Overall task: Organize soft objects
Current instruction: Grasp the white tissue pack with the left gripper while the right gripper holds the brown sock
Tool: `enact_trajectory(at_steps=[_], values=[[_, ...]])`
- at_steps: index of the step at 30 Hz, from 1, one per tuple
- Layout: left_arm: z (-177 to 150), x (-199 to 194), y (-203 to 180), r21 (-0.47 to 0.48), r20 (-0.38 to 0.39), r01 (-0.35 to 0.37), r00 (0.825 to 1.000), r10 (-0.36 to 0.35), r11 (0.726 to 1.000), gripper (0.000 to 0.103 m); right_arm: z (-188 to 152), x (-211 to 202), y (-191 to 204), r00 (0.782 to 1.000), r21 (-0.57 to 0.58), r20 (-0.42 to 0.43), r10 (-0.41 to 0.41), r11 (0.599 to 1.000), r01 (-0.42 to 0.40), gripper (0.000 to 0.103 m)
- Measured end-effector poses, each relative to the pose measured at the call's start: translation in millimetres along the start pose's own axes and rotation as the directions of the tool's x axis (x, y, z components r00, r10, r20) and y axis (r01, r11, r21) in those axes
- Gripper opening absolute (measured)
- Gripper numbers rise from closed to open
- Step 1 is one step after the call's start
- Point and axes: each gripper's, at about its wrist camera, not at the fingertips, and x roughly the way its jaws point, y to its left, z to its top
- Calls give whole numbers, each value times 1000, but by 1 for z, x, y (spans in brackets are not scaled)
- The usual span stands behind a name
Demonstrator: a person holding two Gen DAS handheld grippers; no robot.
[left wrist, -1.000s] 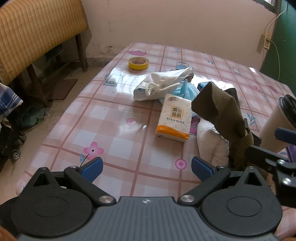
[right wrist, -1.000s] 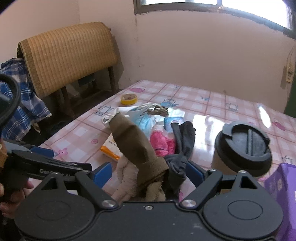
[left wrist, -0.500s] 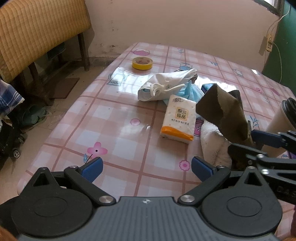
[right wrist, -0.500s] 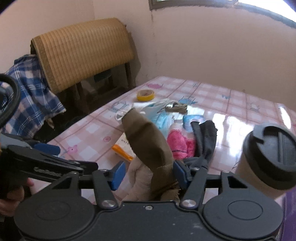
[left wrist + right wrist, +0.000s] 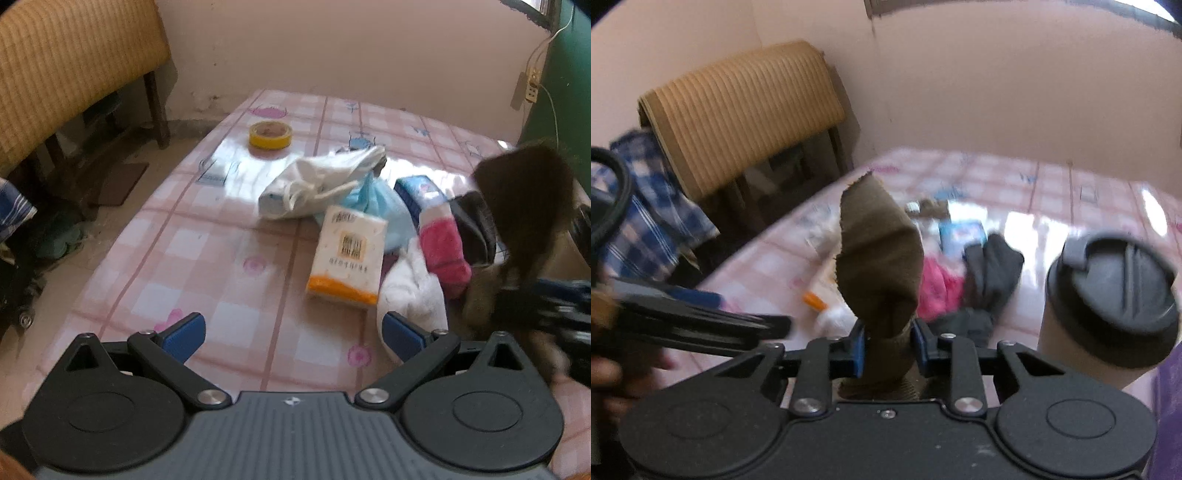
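Observation:
My right gripper (image 5: 888, 347) is shut on an olive-brown sock (image 5: 879, 258) and holds it upright above the table; the sock also shows blurred at the right of the left wrist view (image 5: 524, 206). My left gripper (image 5: 291, 332) is open and empty over the near table edge. On the pink checked table lie a white sock (image 5: 413, 291), a pink sock (image 5: 443, 251), a dark grey sock (image 5: 990, 273), a tissue pack (image 5: 347, 254), a white cloth bag (image 5: 321, 181) and a blue mask (image 5: 376, 206).
A yellow tape roll (image 5: 269, 134) sits at the far left of the table. A paper cup with a black lid (image 5: 1104, 306) stands at the right. A wicker-backed chair (image 5: 738, 110) and a blue plaid cloth (image 5: 646, 221) are left of the table.
My right gripper closed on the olive-brown sock and lifted it off the pile. The white and pink socks beneath are now exposed. My left gripper stayed open.

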Motion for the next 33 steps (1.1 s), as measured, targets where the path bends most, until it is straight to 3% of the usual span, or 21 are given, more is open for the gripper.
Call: enact_trajectory(at_steps=[7, 12, 15, 16, 17, 28, 33], values=[[25, 27, -4, -32, 9, 23, 1000, -23, 999, 103, 10, -37, -1, 998, 30, 63, 7, 999, -9, 33], [31, 48, -19, 5, -30, 71, 997, -71, 997, 98, 18, -44, -1, 997, 35, 78, 2, 999, -4, 33], [31, 58, -23, 17, -48, 69, 997, -68, 997, 79, 14, -47, 1, 997, 39, 74, -6, 999, 4, 33], [32, 61, -22, 14, -51, 76, 996, -75, 997, 61, 14, -47, 1, 997, 41, 71, -6, 999, 3, 33], [33, 63, -22, 9, -62, 87, 994, -87, 996, 55, 13, -46, 3, 998, 44, 68, -6, 999, 3, 33], [37, -7, -20, -15, 25, 33, 999, -32, 999, 51, 45, -48, -4, 996, 140, 73, 49, 988, -59, 33], [47, -36, -32, -13, 65, 23, 998, -22, 1000, 51, 60, -54, -3, 998, 133, 59, -2, 991, -6, 33]])
